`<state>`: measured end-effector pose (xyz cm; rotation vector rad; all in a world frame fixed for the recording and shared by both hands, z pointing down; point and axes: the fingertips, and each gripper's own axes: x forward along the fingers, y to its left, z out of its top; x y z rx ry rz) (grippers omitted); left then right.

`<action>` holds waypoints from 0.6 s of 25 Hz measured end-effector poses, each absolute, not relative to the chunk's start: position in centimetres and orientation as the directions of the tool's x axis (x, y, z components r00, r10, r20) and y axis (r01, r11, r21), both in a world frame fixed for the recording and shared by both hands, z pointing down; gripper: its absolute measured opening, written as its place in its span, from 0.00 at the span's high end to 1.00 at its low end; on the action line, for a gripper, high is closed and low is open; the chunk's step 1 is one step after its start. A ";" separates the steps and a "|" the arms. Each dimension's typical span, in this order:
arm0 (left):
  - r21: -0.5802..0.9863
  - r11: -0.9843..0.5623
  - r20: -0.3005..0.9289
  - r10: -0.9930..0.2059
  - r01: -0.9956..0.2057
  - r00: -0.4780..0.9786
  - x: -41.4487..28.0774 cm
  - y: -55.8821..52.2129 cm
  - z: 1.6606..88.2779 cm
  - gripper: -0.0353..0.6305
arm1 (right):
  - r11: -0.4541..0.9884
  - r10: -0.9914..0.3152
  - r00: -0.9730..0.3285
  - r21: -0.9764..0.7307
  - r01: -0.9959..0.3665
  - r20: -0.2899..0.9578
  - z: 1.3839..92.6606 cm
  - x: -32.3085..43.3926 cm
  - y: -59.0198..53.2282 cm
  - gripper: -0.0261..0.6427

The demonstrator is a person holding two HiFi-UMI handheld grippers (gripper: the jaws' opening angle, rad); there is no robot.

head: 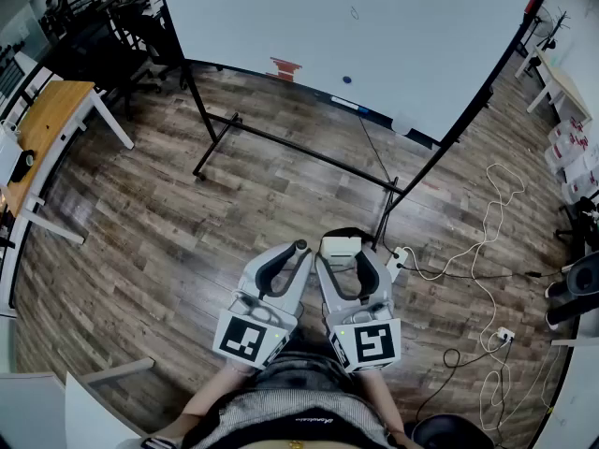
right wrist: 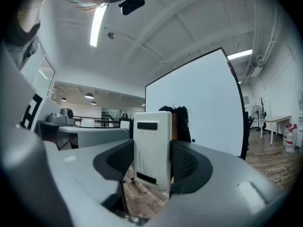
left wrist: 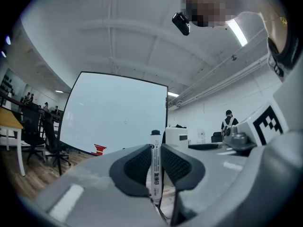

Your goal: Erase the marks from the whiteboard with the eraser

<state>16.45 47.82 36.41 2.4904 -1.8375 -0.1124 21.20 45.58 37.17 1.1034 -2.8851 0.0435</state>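
The whiteboard (head: 374,26) stands on a black frame ahead of me. It carries a small faint scribble (head: 354,13), a blue dot (head: 346,79) and a red patch (head: 285,67) at its lower edge. My left gripper (head: 296,252) is held low in front of my body, shut on a white marker (left wrist: 155,167) with a black cap. Right beside it my right gripper (head: 343,251) is shut on the white eraser (right wrist: 152,151), whose dark pad faces right. Both grippers are well short of the whiteboard (left wrist: 118,112) (right wrist: 199,103).
The board's black legs and crossbar (head: 299,148) spread over the wood floor between me and it. A wooden desk (head: 42,120) stands at the left, office chairs at the far left. White cables (head: 487,241) and a power strip (head: 504,333) lie at the right. A person (left wrist: 229,120) stands far off.
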 end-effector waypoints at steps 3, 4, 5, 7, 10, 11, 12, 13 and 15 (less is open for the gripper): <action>0.121 -0.278 -0.022 -0.960 -0.953 0.278 16.2 48.2 36.7 0.83 | 0.745 -0.666 -0.744 -0.014 -0.667 0.051 37.2 21.1 45.9 0.60; 0.117 -0.279 -0.024 -0.960 -0.953 0.279 16.1 48.2 36.7 0.83 | 0.744 -0.667 -0.744 -0.018 -0.668 0.047 37.2 21.1 45.9 0.60; 0.103 -0.284 -0.027 -0.959 -0.953 0.283 16.0 48.3 36.8 0.83 | 0.743 -0.667 -0.743 -0.023 -0.669 0.043 37.3 21.1 46.0 0.60; 0.087 -0.292 -0.031 -0.956 -0.952 0.290 15.8 48.3 36.9 0.83 | 0.742 -0.668 -0.743 -0.032 -0.669 0.045 37.5 20.9 46.0 0.60; 0.107 -0.298 -0.029 -0.955 -0.949 0.296 15.7 48.3 36.9 0.83 | 0.743 -0.666 -0.745 -0.049 -0.667 0.050 37.7 20.6 46.1 0.60; 0.104 -0.303 -0.033 -0.953 -0.947 0.302 15.7 48.2 36.8 0.83 | 0.742 -0.666 -0.744 -0.054 -0.668 0.048 37.7 20.5 46.2 0.60; 0.098 -0.310 -0.037 -0.951 -0.946 0.307 15.7 48.2 36.7 0.83 | 0.740 -0.668 -0.742 -0.057 -0.670 0.047 37.8 20.4 46.2 0.60; 0.096 -0.313 -0.040 -0.950 -0.945 0.311 15.6 48.1 36.7 0.83 | 0.738 -0.671 -0.740 -0.058 -0.672 0.048 37.9 20.3 46.2 0.60; 0.102 -0.314 -0.042 -0.950 -0.944 0.311 15.3 47.8 36.9 0.83 | 0.736 -0.672 -0.739 -0.060 -0.674 0.055 38.2 20.0 46.0 0.60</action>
